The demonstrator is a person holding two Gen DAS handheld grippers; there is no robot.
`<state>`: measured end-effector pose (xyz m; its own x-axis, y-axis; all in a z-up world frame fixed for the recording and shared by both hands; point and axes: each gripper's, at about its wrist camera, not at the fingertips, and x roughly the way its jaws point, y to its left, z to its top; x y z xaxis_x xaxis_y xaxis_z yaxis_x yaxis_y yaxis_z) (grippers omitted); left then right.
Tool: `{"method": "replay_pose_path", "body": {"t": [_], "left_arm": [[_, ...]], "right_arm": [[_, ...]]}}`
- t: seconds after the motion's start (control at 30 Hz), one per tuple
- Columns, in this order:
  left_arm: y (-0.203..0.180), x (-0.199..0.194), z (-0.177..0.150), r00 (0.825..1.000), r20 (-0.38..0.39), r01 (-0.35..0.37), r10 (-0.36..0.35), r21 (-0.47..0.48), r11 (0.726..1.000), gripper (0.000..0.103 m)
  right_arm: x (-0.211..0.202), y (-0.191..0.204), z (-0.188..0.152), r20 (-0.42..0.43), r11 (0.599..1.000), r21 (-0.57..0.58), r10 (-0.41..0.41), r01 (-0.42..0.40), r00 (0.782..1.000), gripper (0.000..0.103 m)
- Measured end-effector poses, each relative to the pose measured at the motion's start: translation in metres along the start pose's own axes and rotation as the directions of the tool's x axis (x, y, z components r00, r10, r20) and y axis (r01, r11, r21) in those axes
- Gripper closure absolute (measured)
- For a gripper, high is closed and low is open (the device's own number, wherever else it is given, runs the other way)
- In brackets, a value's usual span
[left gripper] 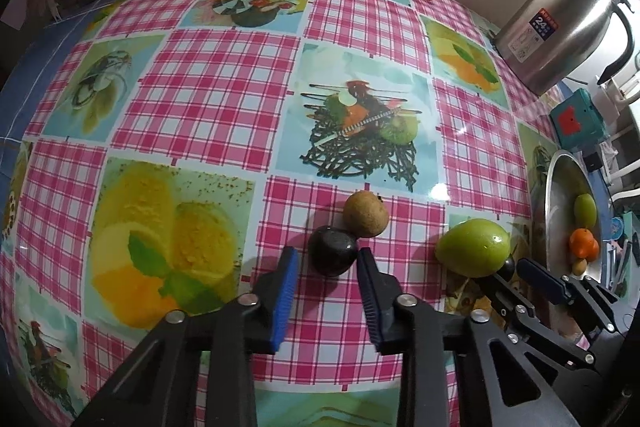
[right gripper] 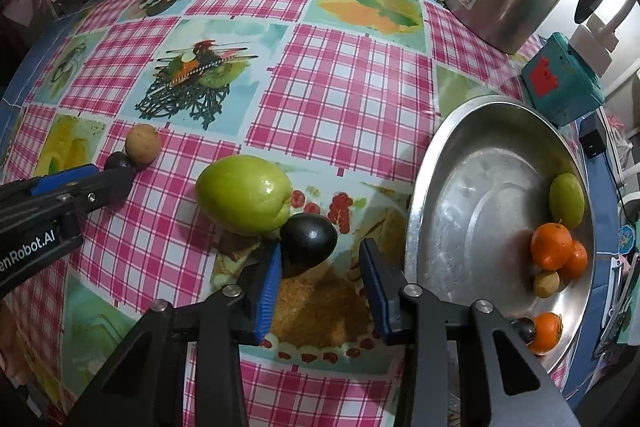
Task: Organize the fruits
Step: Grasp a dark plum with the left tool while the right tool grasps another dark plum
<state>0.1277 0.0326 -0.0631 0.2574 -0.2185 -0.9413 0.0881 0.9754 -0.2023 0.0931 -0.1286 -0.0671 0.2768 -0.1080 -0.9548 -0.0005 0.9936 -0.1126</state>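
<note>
Two tools of mine, both spread, hang over the worktop in its pink checked cloth. The left tool brackets a small glossy dark fruit just near of a round brown fruit; its right pad touches, the left is just clear. The right tool stands around a second dark oval fruit beside a large green fruit; only its left pad touches. A round steel basin lies to the right.
</note>
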Motion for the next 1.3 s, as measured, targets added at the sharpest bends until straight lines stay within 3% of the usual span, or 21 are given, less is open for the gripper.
{"method": "replay_pose_path", "body": {"t": [0.27, 0.5, 0.93, 1.3], "left_arm": [[-0.004, -0.004, 0.002, 1.000, 0.009, 0.015, -0.015, 0.003, 1.000, 0.080], [-0.006, -0.015, 0.006, 0.999, 0.038, 0.020, -0.020, 0.007, 1.000, 0.081], [-0.008, -0.040, 0.009, 0.995, 0.096, 0.018, -0.019, 0.006, 1.000, 0.081], [-0.007, -0.035, 0.006, 0.998, 0.061, 0.009, -0.009, -0.008, 1.000, 0.081]], "right_arm": [[-0.004, 0.006, 0.001, 0.017, 1.000, -0.012, 0.019, -0.019, 1.000, 0.077], [-0.013, 0.008, -0.002, 0.029, 1.000, -0.014, 0.027, -0.026, 0.999, 0.077], [-0.054, -0.001, 0.003, 0.131, 0.997, 0.002, 0.079, -0.080, 0.988, 0.084], [-0.037, -0.008, 0.002, 0.104, 0.996, 0.038, 0.080, -0.084, 0.991, 0.084]]}}
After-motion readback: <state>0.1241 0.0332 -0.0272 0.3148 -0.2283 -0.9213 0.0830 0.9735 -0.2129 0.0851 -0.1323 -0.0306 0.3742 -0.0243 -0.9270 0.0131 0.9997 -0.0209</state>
